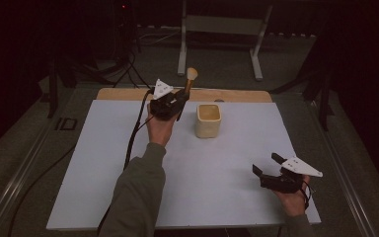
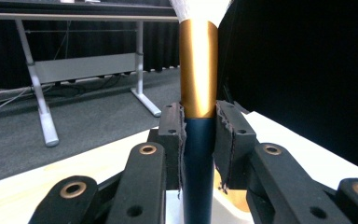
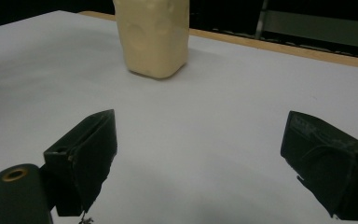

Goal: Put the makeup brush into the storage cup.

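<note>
Seen from above: left forearm in a grey-green sleeve (image 1: 135, 195) stretched far across the white table (image 1: 217, 192), hand (image 1: 159, 129) raised just left of the cream cup (image 1: 208, 120). Left gripper (image 1: 180, 101) clamped on a makeup brush (image 1: 188, 84), held upright with a slight lean, pale bristles on top and well above the cup's rim. Black cable (image 1: 133, 138) trailing from that gripper back along the sleeve toward the table's near edge.

From the left gripper view: brush (image 2: 198, 93) pinched between both pads (image 2: 175, 135) just below the joint where the gold ferrule meets the dark blue handle, handle running straight down between the jaws; a grey desk frame (image 2: 88, 65) standing on the carpet beyond.

Right hand (image 1: 292, 197) resting low, well apart from the cup, toward the table's near right corner, palm up under its gripper (image 1: 266, 165), jaws spread wide and pointing roughly toward the cup. Nothing between them.

From the right gripper view: both black jaws far apart over bare white tabletop (image 3: 205, 121), cup (image 3: 153, 35) standing upright ahead and slightly left, touching neither gripper.
</note>
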Action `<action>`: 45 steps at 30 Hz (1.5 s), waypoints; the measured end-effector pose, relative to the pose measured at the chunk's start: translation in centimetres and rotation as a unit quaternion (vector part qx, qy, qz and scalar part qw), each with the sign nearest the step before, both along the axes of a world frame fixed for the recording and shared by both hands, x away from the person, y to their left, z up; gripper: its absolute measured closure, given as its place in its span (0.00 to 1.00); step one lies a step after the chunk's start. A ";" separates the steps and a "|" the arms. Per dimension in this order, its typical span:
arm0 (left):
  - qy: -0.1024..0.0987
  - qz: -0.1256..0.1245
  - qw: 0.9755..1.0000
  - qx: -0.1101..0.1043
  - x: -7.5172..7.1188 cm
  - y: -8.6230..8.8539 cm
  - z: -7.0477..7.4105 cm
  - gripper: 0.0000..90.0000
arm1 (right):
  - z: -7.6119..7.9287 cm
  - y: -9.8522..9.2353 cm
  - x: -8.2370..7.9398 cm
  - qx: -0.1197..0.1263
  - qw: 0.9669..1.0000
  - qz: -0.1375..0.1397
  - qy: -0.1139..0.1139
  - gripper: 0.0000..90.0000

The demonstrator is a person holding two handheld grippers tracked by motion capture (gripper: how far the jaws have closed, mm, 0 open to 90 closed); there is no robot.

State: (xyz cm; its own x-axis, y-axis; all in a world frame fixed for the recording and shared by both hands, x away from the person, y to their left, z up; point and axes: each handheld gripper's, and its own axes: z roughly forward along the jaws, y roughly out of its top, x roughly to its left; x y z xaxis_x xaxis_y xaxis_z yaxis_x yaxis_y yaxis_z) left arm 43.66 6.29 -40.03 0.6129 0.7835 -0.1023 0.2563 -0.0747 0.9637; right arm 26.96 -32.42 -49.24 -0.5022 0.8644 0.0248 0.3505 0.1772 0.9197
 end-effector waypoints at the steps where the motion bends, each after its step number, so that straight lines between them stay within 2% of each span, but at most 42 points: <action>1: 0.000 -0.001 1.000 0.000 0.0 -0.1 0.0 0.83 | 0.0 0.0 0.0 0.000 1.000 0.000 0.000 0.12; 10: -0.002 -0.004 1.000 -0.002 0.5 -0.8 0.0 0.83 | 0.0 0.0 0.1 0.004 1.000 0.000 -0.001 0.12; 29: -0.010 -0.018 1.000 -0.004 1.4 -3.7 0.3 0.83 | 0.1 -0.3 0.2 0.011 1.000 -0.005 -0.003 0.12; 34: -0.007 -0.019 1.000 -0.009 1.7 -4.3 0.2 0.83 | 0.1 -0.3 0.1 0.014 1.000 -0.005 -0.002 0.12; 45: -0.006 -0.027 1.000 -0.004 2.1 -5.7 0.0 0.83 | 0.2 -0.4 0.1 0.016 1.000 -0.005 -0.003 0.12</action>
